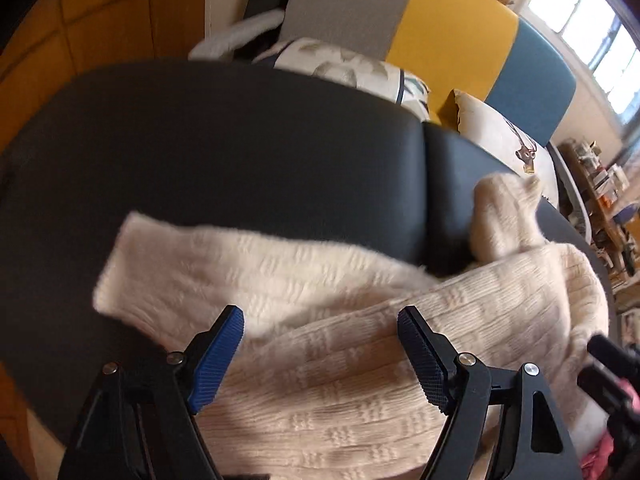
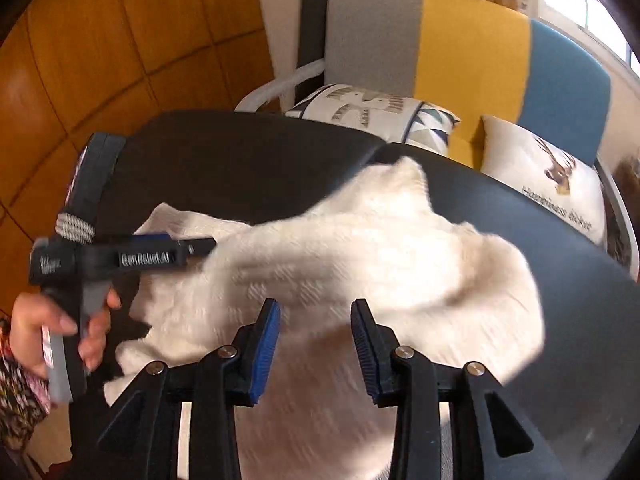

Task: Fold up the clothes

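Fuzzy cream knit sweater (image 1: pixel 320 360), smooth matt black table (image 1: pixel 240 140)

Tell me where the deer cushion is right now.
The deer cushion leans against the blue part of the sofa, at the right of both wrist views, just behind the black table holding the cream sweater.

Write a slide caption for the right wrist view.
Right gripper, fingers open, above a cream knit sweater on a dark table; left gripper alongside.

Sweater (image 2: pixel 360 248) motion-blurred; lower part cut off by frame edge, behind tongs.
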A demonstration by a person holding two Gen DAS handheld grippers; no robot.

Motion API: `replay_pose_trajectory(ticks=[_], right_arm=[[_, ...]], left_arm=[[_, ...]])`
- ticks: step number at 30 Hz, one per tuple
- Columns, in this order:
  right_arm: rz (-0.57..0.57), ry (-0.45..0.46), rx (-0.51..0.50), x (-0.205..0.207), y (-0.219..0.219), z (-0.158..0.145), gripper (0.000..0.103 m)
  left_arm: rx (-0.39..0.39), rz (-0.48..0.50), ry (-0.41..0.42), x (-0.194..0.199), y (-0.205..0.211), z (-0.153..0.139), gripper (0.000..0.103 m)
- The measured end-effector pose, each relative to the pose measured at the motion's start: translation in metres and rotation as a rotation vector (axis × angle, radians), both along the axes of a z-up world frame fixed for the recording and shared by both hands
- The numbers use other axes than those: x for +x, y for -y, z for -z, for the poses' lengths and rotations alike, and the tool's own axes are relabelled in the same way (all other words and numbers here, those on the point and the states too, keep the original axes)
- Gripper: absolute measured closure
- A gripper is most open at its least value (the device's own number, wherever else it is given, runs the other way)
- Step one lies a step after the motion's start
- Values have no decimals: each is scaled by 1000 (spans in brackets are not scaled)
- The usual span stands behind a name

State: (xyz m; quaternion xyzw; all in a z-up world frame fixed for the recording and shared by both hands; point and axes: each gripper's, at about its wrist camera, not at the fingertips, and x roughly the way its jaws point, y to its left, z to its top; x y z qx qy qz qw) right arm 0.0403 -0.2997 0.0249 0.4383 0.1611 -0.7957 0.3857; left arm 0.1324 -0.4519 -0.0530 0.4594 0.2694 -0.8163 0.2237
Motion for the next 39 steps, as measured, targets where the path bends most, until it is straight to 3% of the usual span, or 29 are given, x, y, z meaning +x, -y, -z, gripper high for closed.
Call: replay_pose_trajectory(ticks=[5, 10, 13, 17, 20, 23, 28, 29, 30, 32, 34, 37, 39], right_arm=[[-142, -123, 134, 16, 53, 12, 66], [-181, -168, 342, 17, 88, 61, 62], [-172, -187, 302, 16, 75, 68, 62], [-143, -169, 209, 11, 49, 63, 97], [-107, -130, 127, 4, 24, 49, 103], [-73, -110, 76, -1, 2, 36, 103], [-88, -63, -7, 2, -8, 27, 103], [-106, -46, -39, 6, -7, 24, 100], [-124, -29, -70, 9, -6, 21, 87], [-155, 11, -116, 16, -1, 18, 74], [-200, 37, -81, 25, 14, 20, 74], [-309, -53, 41, 43, 51, 23, 73], [-328, -43, 79, 46, 69, 30, 72]], left_arm=[[45, -116, -63, 25, 17, 3, 23], [11, -189, 21, 33, 28, 19, 23], [-57, -154, 62, 27, 21, 21, 23], [-130, -122, 111, 21, 0, 18, 23], [-116, -120, 99, 23, -9, 13, 23], [-112, -103, 85, 23, -7, 8, 23], [-176, -86, 83, 11, 4, 4, 23], [-193, -100, 81, 14, 8, 3, 23], [-202, -121, 87, 17, 13, 4, 23], [-195, -160, 115, 9, 28, 15, 23], [-165, -192, 135, 8, 42, 26, 22], [-136, -210, 147, 14, 53, 34, 21], [-137, -200, 149, 18, 53, 33, 21]])
